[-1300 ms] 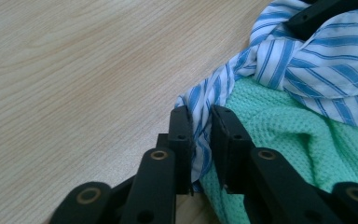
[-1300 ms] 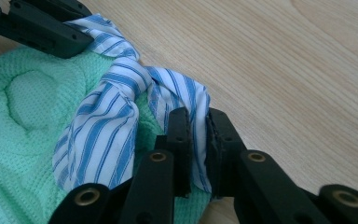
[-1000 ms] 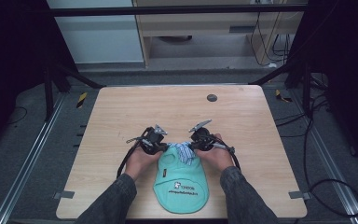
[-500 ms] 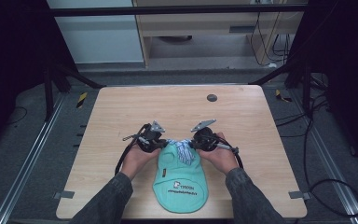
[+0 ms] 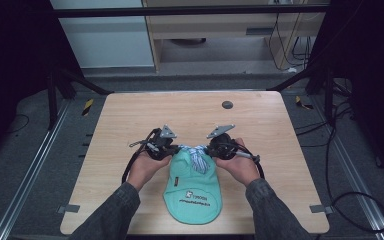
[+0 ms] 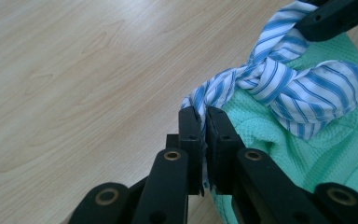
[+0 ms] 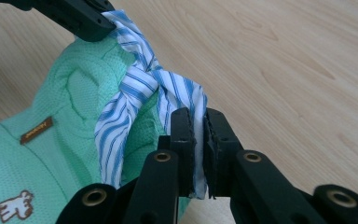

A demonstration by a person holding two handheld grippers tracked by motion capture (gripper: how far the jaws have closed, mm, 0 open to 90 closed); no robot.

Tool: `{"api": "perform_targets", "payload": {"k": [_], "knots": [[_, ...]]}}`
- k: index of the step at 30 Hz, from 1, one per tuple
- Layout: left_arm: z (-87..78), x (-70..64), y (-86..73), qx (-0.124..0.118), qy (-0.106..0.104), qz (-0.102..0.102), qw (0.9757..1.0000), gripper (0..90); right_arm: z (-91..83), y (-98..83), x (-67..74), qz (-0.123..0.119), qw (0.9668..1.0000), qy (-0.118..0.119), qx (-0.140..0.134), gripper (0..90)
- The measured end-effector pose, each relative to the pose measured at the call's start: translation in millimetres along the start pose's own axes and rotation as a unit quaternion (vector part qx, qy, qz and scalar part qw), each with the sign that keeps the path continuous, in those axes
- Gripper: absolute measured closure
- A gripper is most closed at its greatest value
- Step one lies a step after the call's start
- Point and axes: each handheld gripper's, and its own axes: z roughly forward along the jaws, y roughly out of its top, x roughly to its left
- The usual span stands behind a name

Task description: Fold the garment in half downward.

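The left tool is clamping tight on one end of the blue-and-white striped ties, and the right tool is pinching the other end just as firmly. Between them a knot is already sitting in the ties, at the far edge of the green cap, which is lying on the wooden counter near the person's side with its printed brim pointing toward them.

Judging from this, the tying is looking largely done: the first crossing is formed and the two ends are being held out to either side, so what is probably left is drawing it snug, perhaps adding a second pass, and letting go.

How tight the knot is sitting is hard to judge. The underside of the cap and where the ties are joining it are hidden by folds, and the print on the brim is too small to read.
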Motion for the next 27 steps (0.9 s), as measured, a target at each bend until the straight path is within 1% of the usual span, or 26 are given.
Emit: {"api": "perform_targets", "payload": {"k": [10, 12, 13, 23, 27], "knots": [[-6.8, 0.5, 8.4, -0.003, 0.002, 0.007, 1.0, 85.8, -9.4, 9.3, 1.5, -0.007, 1.0, -0.005, 0.003, 83.0], [-7.5, 0.7, 9.9, -0.004, 0.003, 0.009, 0.9999, 85.8, -10.5, 10.7, 1.0, -0.012, 0.9999, -0.007, 0.002, 83.0], [-8.3, 1.0, 10.6, -0.002, 0.003, 0.011, 0.9999, 85.8, -11.1, 11.2, 1.1, -0.01, 0.9999, -0.008, 0.004, 83.0], [-9.6, -0.4, 12.5, -0.003, 0.002, 0.016, 0.9999, 85.8, -9.6, 11.8, -0.7, -0.021, 0.9996, -0.013, 0.014, 83.0], [-10.4, 0.8, 12.3, -0.002, 0.001, 0.014, 0.9999, 85.7, -10.1, 13.5, -0.4, -0.021, 0.9996, -0.015, 0.011, 83.0]]}}
